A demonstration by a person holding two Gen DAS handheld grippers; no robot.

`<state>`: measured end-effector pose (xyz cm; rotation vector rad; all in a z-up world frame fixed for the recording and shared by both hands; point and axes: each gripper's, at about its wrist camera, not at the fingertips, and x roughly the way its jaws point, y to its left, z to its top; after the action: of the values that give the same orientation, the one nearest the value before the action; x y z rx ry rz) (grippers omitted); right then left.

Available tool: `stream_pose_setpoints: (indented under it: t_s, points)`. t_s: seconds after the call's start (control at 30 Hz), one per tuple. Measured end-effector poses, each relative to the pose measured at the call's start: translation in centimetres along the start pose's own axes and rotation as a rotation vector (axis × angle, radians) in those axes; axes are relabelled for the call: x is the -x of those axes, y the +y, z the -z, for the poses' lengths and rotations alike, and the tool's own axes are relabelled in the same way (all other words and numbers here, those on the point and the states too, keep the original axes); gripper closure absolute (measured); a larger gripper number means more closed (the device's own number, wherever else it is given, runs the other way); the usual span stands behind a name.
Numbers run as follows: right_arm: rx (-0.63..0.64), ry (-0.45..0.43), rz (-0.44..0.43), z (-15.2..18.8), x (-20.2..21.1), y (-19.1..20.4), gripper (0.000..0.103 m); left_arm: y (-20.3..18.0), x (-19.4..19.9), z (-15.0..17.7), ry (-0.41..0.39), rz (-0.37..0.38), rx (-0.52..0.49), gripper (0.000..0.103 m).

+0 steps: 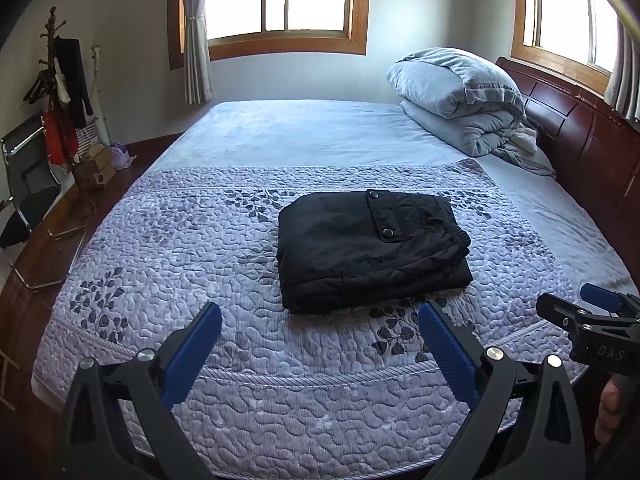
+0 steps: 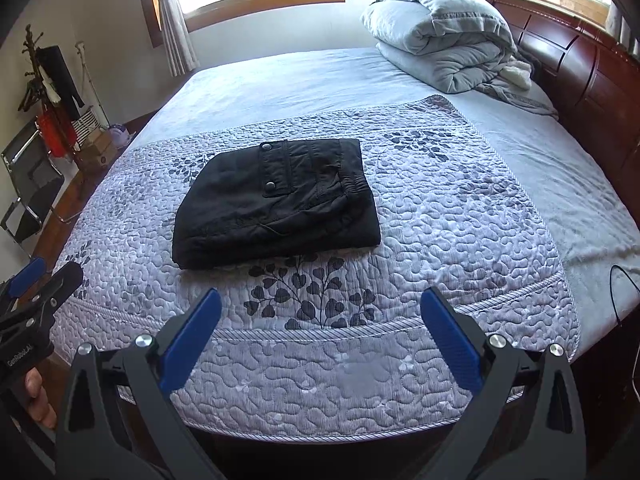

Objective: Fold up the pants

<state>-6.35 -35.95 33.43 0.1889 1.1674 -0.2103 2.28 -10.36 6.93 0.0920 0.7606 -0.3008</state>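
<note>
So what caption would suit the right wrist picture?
Black pants lie folded on the quilted bedspread, the open right gripper holding back, empty.

The folded pants (image 1: 372,248) lay on the quilt (image 1: 192,240) near the middle of the bed (image 1: 304,128), apart from both tools. The left hand-held gripper (image 1: 320,340) hung over the near edge of the quilt, its jaws spread wide, and the right hand-held gripper (image 2: 320,328) hung just to its right, likewise spread. Behind the pants, at the right, a rolled duvet (image 1: 456,96) lay against the headboard (image 1: 580,128). A coat stand (image 1: 64,92) stood on the floor left of the bed.
</note>
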Motion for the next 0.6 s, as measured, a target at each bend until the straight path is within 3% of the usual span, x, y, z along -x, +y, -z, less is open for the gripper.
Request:
stream_pose_setpoints:
  t_s: [0.6]
  points:
    - [0.012,0.000,0.008,-0.12,-0.17,0.00,0.003,-0.09,-0.06,-0.07,-0.010,0.014,-0.005,0.004]
